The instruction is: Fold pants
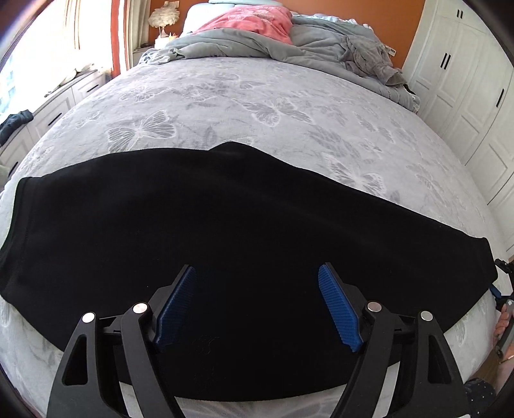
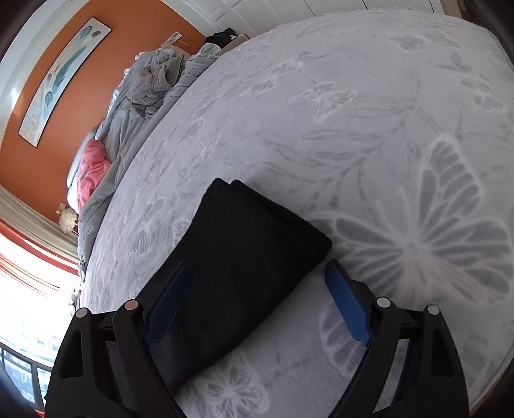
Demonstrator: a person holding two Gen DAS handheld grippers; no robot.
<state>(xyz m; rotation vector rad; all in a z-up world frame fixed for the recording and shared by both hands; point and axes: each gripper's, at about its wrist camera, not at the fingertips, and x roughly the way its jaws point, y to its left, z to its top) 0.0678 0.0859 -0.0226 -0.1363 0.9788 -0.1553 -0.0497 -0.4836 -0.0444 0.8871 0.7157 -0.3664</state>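
Bed point(image 1: 257, 106), one pants point(image 1: 225, 225) (seemingly folded)

I am over a wide bed point(image 1: 225, 96) with a grey butterfly cover. At its head lie a crumpled grey duvet point(image 1: 244, 41) and a pink cloth point(image 1: 253, 19). The wall point(image 2: 41, 58) behind is orange and carries a long picture point(image 2: 64, 77). White wardrobes point(image 1: 456, 80) stand on one side, a bright window point(image 1: 38, 48) above white drawers point(image 1: 57, 109) on the other.
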